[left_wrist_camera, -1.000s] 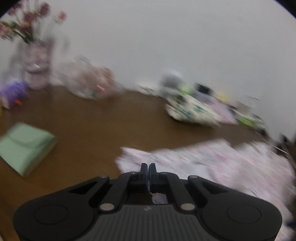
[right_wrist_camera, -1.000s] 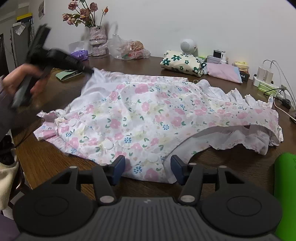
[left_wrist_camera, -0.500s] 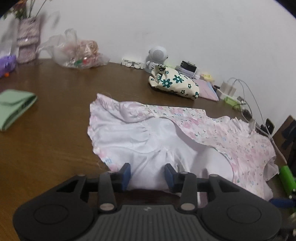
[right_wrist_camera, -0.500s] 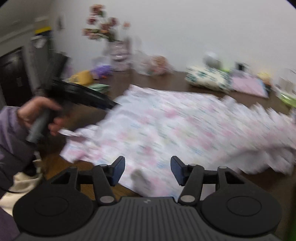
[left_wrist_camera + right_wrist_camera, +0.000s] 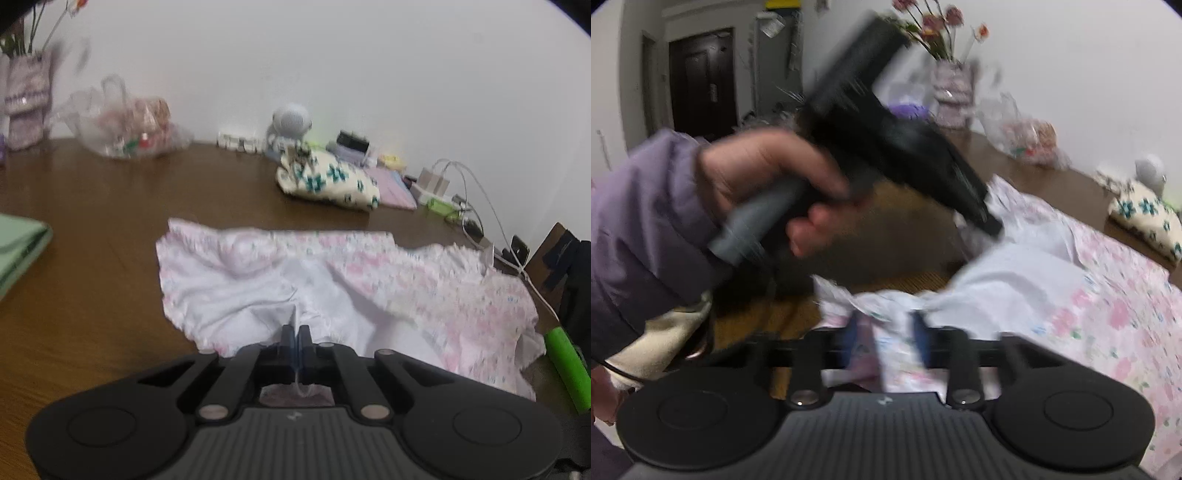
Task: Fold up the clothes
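While the left hand-held gripper [image 5: 295,334] pinches the floral garment [image 5: 332,288] tight on the surface [image 5: 92,258], the right hand-held gripper [image 5: 884,328] is closing around its hem.

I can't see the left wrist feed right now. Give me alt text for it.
The left gripper is shut on the near edge of a pink floral garment spread on a brown table. Behind lie a folded flower-print cloth, a plastic bag and chargers along a white wall.

Brown wooden table [image 5: 110,206] — floral garment [image 5: 369,280], folded cloth [image 5: 328,181], plastic bag [image 5: 129,129].
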Motion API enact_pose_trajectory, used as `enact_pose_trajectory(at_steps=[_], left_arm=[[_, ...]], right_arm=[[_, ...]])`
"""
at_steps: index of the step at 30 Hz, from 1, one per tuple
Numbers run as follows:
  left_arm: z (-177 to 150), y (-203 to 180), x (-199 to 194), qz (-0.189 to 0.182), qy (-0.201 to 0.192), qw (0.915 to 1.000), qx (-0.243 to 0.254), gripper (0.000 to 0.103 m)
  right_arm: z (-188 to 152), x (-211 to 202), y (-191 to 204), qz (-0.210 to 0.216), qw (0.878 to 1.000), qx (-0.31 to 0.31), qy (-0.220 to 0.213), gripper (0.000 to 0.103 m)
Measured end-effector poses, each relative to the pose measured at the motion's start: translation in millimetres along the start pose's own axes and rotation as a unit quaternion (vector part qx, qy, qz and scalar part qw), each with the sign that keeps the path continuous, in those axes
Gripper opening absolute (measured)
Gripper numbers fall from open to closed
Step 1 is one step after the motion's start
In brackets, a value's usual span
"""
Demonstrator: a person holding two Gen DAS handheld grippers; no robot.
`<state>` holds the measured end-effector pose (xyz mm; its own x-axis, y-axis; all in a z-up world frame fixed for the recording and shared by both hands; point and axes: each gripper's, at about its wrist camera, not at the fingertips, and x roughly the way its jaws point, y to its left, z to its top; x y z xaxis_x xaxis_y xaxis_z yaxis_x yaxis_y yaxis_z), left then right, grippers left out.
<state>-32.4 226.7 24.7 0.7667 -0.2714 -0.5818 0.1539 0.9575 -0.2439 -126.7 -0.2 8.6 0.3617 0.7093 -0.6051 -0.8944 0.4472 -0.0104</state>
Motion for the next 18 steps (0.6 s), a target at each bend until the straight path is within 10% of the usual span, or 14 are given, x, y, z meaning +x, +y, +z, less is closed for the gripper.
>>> enact_pose_trajectory(at_steps=[7, 13, 18], left_arm=[[32.2, 4.8, -31.8, 0.004, -0.055, 0.9984, 0.009, 0.000], [35.6, -4.5, -9.8, 0.037, -0.035, 0.9970, 0.059, 0.001], [18.0, 18.8, 4.8, 0.056, 0.006, 0.9976, 0.040, 0.014]], right_arm=[[1.8, -81.3, -48.3, -0.003, 0.975, 0.173, -0.141, 0.002], [-35.8, -127.3, -103.1, -0.060, 0.939, 0.299, -0.162, 0.002], [-31.7, -108.4, -58.7, 0.010, 0.974, 0.198, -0.111, 0.003]])
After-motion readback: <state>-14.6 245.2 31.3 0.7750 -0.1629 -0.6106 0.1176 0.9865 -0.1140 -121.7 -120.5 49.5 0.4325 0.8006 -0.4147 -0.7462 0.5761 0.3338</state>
